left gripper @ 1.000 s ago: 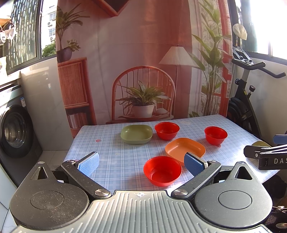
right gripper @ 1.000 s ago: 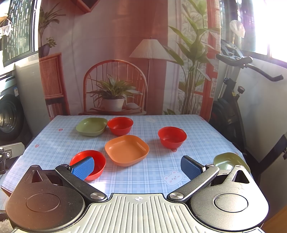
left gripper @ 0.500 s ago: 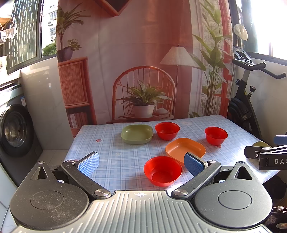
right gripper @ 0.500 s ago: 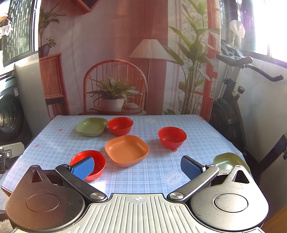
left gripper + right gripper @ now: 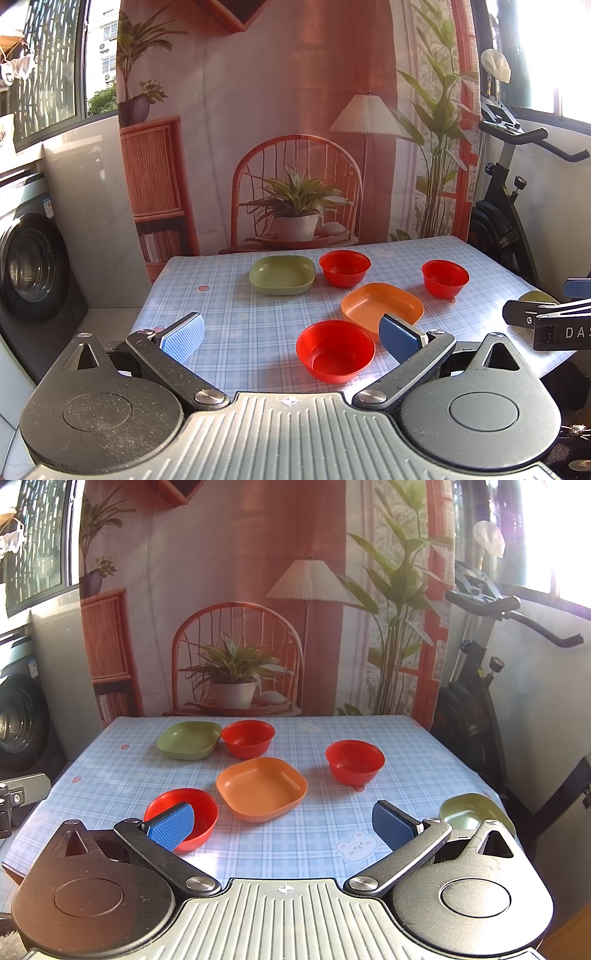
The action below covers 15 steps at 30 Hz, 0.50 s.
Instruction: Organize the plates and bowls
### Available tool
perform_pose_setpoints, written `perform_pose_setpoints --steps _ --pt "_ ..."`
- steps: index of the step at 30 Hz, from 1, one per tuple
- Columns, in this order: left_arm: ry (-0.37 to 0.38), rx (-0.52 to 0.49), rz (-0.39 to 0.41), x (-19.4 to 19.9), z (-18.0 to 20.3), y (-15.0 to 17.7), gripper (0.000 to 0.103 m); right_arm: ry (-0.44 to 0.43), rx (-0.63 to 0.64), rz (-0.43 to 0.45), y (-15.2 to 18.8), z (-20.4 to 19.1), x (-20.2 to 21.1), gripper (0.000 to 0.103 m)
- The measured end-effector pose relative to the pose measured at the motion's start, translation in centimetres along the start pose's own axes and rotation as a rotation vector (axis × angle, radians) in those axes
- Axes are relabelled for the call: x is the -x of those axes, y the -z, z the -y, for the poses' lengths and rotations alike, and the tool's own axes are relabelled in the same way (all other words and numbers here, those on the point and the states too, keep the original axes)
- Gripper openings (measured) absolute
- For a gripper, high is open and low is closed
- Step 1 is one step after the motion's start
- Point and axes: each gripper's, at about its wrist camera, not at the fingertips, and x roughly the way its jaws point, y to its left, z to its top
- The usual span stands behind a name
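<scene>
On the checked table (image 5: 236, 317) stand three red bowls: a near one (image 5: 335, 350) (image 5: 199, 808), a far middle one (image 5: 344, 267) (image 5: 248, 738) and a right one (image 5: 445, 277) (image 5: 355, 761). An orange square plate (image 5: 382, 305) (image 5: 261, 788) lies in the middle. A green plate (image 5: 282, 275) (image 5: 188, 739) lies at the back, another green plate (image 5: 469, 810) at the near right edge. My left gripper (image 5: 291, 334) is open and empty, just short of the near red bowl. My right gripper (image 5: 282, 823) is open and empty above the table's front edge.
A washing machine (image 5: 29, 266) stands left of the table. An exercise bike (image 5: 480, 686) stands to the right. A printed backdrop (image 5: 295, 129) hangs behind the table. The right gripper's body (image 5: 546, 321) shows at the right edge of the left wrist view.
</scene>
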Motion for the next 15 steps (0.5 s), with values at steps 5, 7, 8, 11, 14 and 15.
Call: perform_pose_setpoints --steps 5,7,8,11,14,15 --pt "0.0 -0.001 -0.001 0.04 0.14 -0.04 0.102 0.0 0.001 0.0 -0.01 -0.01 0.0 0.103" --pt "-0.002 0.001 -0.001 0.12 0.19 -0.05 0.102 0.0 0.0 -0.001 -0.02 -0.01 0.0 0.103" --pt "-0.002 0.001 -0.001 0.12 0.17 -0.05 0.102 0.0 0.0 -0.001 -0.03 -0.01 0.01 0.103" --pt "-0.001 0.002 -0.002 0.12 0.16 -0.05 0.102 0.0 0.001 0.0 -0.02 -0.01 0.01 0.103" --pt "-0.001 0.002 -0.001 0.11 0.18 -0.05 0.102 0.0 0.0 -0.001 -0.01 -0.01 0.02 0.103" --pt "-0.001 0.001 -0.002 0.11 0.18 -0.05 0.102 0.0 0.0 -0.001 -0.01 -0.01 0.02 0.103"
